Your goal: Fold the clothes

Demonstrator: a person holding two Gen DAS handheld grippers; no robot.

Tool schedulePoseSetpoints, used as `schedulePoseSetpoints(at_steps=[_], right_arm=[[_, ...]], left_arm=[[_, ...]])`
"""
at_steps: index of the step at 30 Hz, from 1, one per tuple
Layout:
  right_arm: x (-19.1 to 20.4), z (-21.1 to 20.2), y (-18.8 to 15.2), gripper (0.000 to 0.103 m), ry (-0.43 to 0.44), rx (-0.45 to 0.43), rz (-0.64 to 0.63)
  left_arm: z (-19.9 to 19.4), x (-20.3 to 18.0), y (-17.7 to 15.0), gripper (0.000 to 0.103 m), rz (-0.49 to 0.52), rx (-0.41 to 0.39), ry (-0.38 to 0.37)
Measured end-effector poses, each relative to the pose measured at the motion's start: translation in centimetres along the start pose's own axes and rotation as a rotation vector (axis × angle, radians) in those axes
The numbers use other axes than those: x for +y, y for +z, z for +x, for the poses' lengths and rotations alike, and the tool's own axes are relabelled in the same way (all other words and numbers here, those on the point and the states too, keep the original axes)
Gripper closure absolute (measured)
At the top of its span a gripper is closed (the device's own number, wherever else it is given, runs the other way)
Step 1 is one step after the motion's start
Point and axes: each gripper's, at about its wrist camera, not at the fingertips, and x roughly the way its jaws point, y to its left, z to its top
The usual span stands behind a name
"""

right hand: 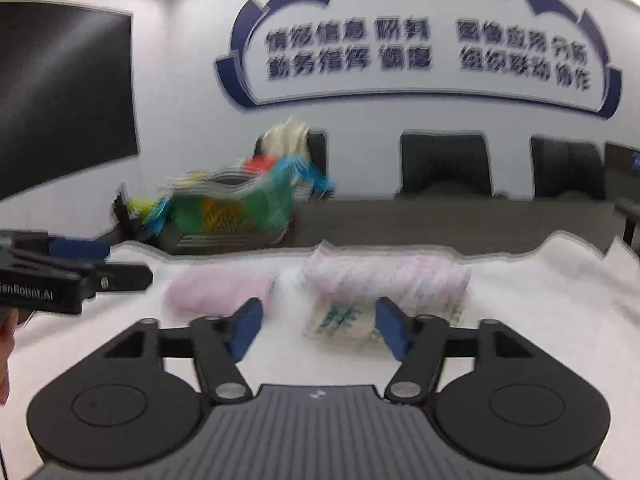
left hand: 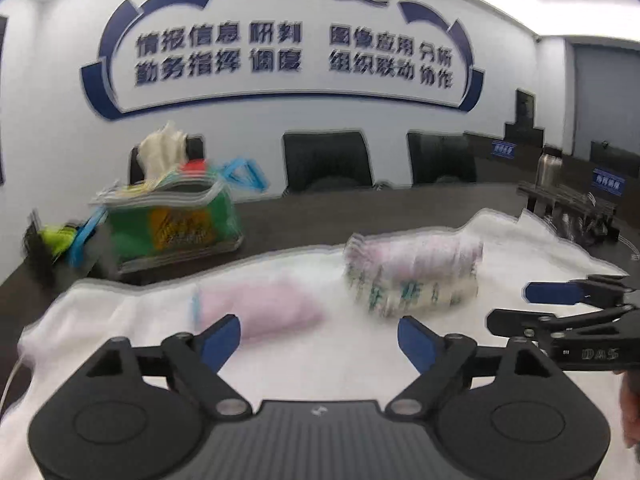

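Both tongs wide open, empty, held over white cloth (left hand: 328,364) on dark table (left hand: 312,216). Left tongs (left hand: 320,340) blue-padded, nothing between the pads. Right tongs (right hand: 316,330) likewise spread, gripping nothing. Folded patterned garment (right hand: 384,296) lying on the cloth just ahead of right tongs, apart from the pads. Pink folded garment (right hand: 220,290) beside it, to its left. Further back, green box (left hand: 176,228) heaped with hangers. Black chairs (left hand: 326,160) along the wall. Everything motion-blurred.
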Motion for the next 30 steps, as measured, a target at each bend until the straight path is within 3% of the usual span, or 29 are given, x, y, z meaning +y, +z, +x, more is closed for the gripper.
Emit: schedulePoseSetpoints(at_steps=[2,5,7,12,17,19,30], right_arm=[[2.0,-1.2,-2.5,0.016,0.014,0.054,0.031],[4.6,-2.4,-5.8,0.005,0.024,0.136,0.093],[6.3,-2.9,-7.3,0.000,0.000,0.155,0.109],[8.9,-2.5,-9.6,0.000,-0.053,0.200,0.148],[10.1,-0.2,-10.6,0.000,-0.122,0.258,0.163],[10.4,0.1,-10.9,0.000,-0.147,0.267,0.147],[10.9,0.1,-11.4,0.000,-0.167,0.249,0.103]], left_arm=[[-0.8,0.7,-3.1,0.018,-0.012,0.063,0.024],[-1.7,2.4,-6.7,0.018,-0.070,0.135,0.052],[-2.6,3.3,-8.4,0.018,-0.116,0.143,0.061],[-2.7,4.0,-10.1,0.018,-0.121,0.130,0.120],[-1.6,5.3,-11.3,0.016,-0.184,0.189,0.110],[-1.9,5.6,-11.4,0.013,-0.203,0.174,0.108],[-1.6,4.9,-11.5,0.010,-0.182,0.195,0.148]])
